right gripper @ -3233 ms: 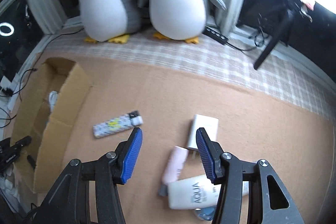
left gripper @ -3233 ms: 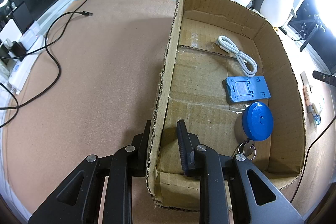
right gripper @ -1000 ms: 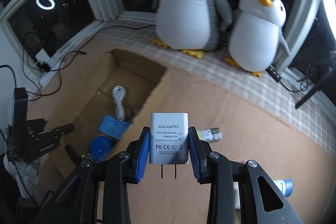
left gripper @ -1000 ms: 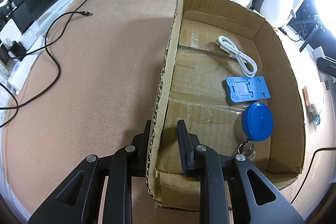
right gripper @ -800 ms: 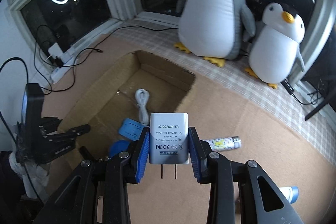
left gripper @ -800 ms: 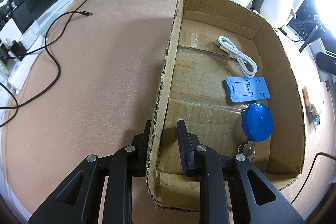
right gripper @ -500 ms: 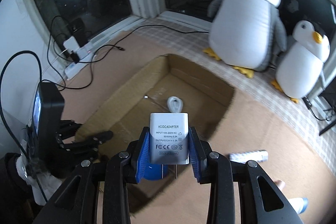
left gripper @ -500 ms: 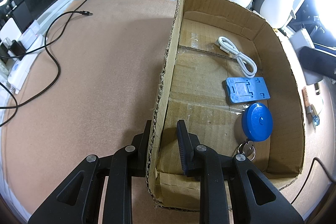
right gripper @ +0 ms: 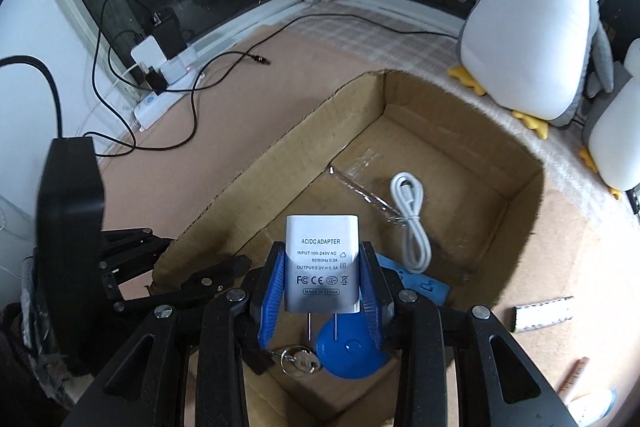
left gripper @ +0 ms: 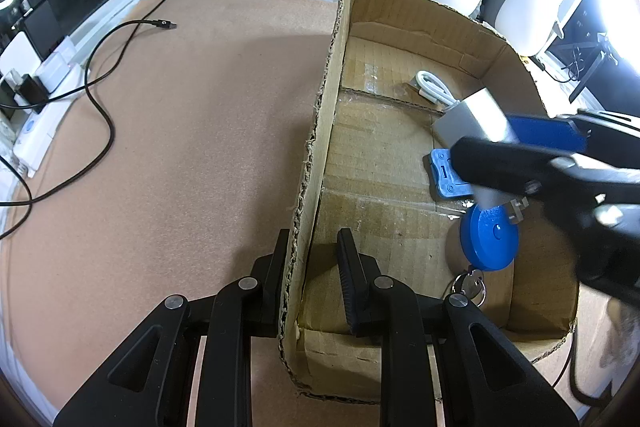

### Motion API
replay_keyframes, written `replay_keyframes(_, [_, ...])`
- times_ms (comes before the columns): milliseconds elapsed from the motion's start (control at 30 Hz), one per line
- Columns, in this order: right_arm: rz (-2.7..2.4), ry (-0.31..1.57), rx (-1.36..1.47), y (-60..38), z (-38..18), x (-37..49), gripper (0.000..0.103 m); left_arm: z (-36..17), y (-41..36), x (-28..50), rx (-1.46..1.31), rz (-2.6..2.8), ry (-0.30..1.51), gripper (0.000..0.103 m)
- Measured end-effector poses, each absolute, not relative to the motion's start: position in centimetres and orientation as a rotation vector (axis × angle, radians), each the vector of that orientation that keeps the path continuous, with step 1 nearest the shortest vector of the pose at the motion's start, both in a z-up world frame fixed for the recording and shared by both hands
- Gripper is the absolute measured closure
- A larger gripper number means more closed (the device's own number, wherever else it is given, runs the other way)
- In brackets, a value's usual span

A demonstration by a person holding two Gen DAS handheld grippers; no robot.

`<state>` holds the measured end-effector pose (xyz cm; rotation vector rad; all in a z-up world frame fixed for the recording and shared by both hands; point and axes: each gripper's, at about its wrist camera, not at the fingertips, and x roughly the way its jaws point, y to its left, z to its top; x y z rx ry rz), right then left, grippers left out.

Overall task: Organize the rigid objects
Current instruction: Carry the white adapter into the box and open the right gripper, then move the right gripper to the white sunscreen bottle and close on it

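Observation:
My left gripper (left gripper: 310, 267) is shut on the near left wall of the open cardboard box (left gripper: 324, 107), one finger inside and one outside. My right gripper (right gripper: 322, 255) is shut on a white AC/DC adapter (right gripper: 322, 267), prongs pointing back toward the camera. It hangs over the inside of the box (right gripper: 440, 107). In the left wrist view the adapter (left gripper: 472, 123) comes in from the right above the box floor. On that floor lie a coiled white cable (right gripper: 412, 223), a flat blue stand (left gripper: 446, 179) and a round blue tape measure (left gripper: 488, 239) with a key ring (right gripper: 298, 359).
Two plush penguins (right gripper: 540, 19) stand behind the box. A patterned lighter (right gripper: 544, 313) and small tubes (right gripper: 576, 379) lie on the mat right of the box. A black cable (left gripper: 100, 107) and a power strip (right gripper: 168, 87) lie to the left by the window.
My right gripper has carried the adapter leftward and lower, from beside the box to over its inside, and has come into the left wrist view. The left gripper has kept still.

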<state>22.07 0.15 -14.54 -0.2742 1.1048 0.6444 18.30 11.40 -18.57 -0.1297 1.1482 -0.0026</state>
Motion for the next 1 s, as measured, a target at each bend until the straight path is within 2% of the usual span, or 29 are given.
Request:
replay_keyframes(367, [0.642,1.132,-0.274,1.3,-16.2,22.3,0.071,-18.6,11.4,18.3,-0.129,-0.002,1.148,0.082])
replay_keyframes(500, [0.635,1.129,-0.271,1.2,-16.1,22.4,0.061,-18.6,11.3,18.3,-0.13,-0.002,1.147,0.082])
replay_keyframes(1000, [0.572,1.099,-0.155,-4.1,-13.9,22.0,0.056,-18.7,11.4,18.3,-0.124,-0.002,1.147,0.082])
